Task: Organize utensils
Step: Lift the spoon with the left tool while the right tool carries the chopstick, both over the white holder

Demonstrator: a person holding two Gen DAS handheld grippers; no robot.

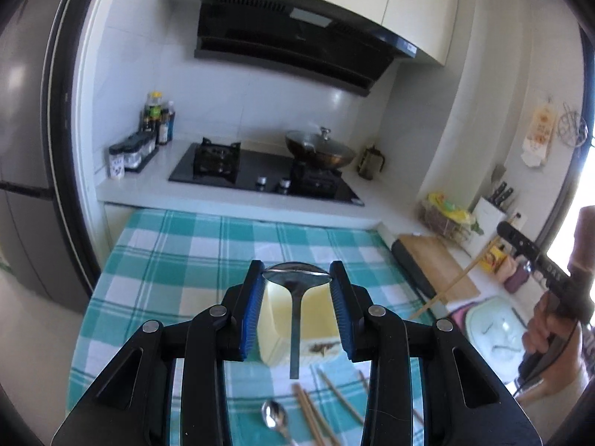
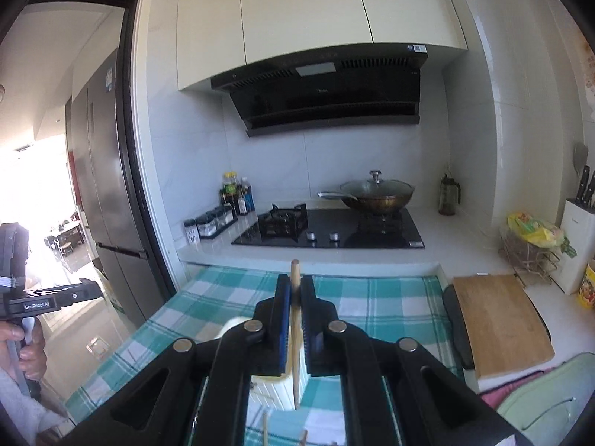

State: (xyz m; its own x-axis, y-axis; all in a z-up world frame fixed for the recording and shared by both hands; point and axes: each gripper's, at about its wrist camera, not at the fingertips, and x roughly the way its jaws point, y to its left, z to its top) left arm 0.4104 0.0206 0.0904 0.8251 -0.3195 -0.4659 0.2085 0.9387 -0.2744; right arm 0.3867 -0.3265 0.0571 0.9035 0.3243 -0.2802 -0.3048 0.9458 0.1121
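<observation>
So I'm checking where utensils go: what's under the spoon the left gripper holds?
Under the spoon in the left gripper sits a cream container on the checked cloth. Its inside is hidden.

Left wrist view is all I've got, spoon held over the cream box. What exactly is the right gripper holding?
Observer: The right gripper is shut on a single wooden chopstick, which hangs tip down.
Operator: Is that chopstick over the box too?
Observer: Yes, its lower end hangs in front of the cream holder on the checked cloth.
Operator: Anything behind me on the left?
Observer: A dark refrigerator stands past the door frame, beside the left gripper that holds the spoon.
</observation>
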